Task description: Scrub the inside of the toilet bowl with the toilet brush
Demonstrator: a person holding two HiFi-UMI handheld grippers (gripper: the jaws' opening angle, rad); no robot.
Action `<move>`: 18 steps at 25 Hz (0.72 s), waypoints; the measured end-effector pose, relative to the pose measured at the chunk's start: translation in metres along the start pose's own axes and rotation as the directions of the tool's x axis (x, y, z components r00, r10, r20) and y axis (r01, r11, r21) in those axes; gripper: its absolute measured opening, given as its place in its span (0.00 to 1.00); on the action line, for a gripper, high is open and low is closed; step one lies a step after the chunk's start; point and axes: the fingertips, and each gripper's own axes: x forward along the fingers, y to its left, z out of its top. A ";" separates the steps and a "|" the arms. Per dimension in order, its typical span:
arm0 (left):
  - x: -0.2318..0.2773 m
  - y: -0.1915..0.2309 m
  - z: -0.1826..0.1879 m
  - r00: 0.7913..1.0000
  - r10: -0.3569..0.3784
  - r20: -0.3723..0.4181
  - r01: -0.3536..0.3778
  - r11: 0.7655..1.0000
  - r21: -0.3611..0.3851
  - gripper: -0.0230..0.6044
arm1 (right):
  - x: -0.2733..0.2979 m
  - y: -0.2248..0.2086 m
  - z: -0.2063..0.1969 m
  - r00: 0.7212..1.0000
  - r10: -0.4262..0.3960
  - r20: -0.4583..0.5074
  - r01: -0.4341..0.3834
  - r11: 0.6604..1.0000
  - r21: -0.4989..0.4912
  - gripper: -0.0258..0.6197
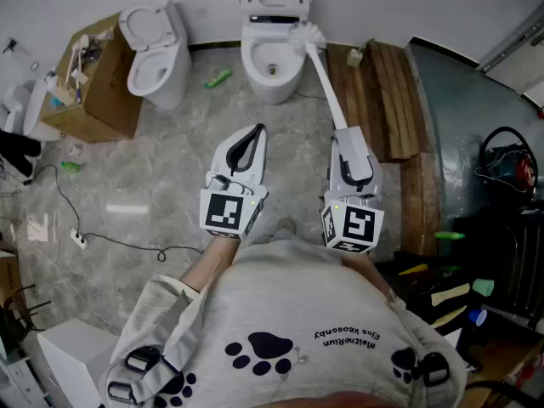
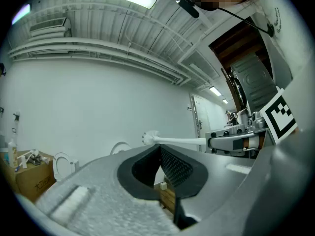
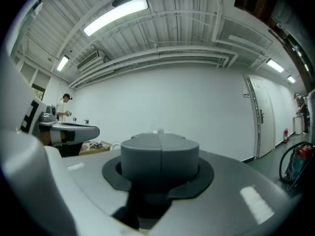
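Task object: toilet brush [image 1: 321, 73], white, held in the right gripper [image 1: 344, 134].
Brush long axis: runs from the right gripper forward and slightly left, ending in the bristle head [image 1: 307, 34].
Brush head position: at the right rear rim of the toilet bowl [image 1: 252, 58], just beside the opening. It does not appear to be down inside the bowl.
Bearing of bowl from gripper: ahead and to the left of the right gripper, and lower than the head.
Judged next move: swing the head left and down into the bowl.
Nearer gripper: the right one, joined to the bowl through the brush. The left gripper [image 1: 256, 133] is well apart from the bowl.
Right gripper state: in the right gripper view the two jaw halves [image 3: 160, 149] are clamped together around the handle. Only a trace of the brush shows beyond them.
Left gripper state: in the left gripper view the jaw tips [image 2: 160, 149] meet with nothing between them.
Left gripper cross-check: its view shows the brush [image 2: 170, 141] passing horizontally beyond its tips, untouched.
Risk, judged: the head may catch on the rim.
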 end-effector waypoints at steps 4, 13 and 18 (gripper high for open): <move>0.011 -0.010 -0.004 1.000 0.003 -0.004 -0.003 1.000 -0.003 0.03 | 0.010 -0.013 -0.005 1.000 0.014 -0.014 -0.014 1.000 -0.009 0.27; 0.023 -0.012 -0.017 0.999 0.039 -0.008 -0.040 0.999 -0.018 0.03 | 0.023 -0.027 -0.020 0.998 0.056 -0.041 -0.055 0.998 0.015 0.27; 0.023 -0.007 -0.029 0.998 0.059 -0.032 -0.060 0.997 -0.039 0.03 | 0.029 -0.030 -0.027 0.995 0.076 -0.059 -0.074 0.997 0.039 0.27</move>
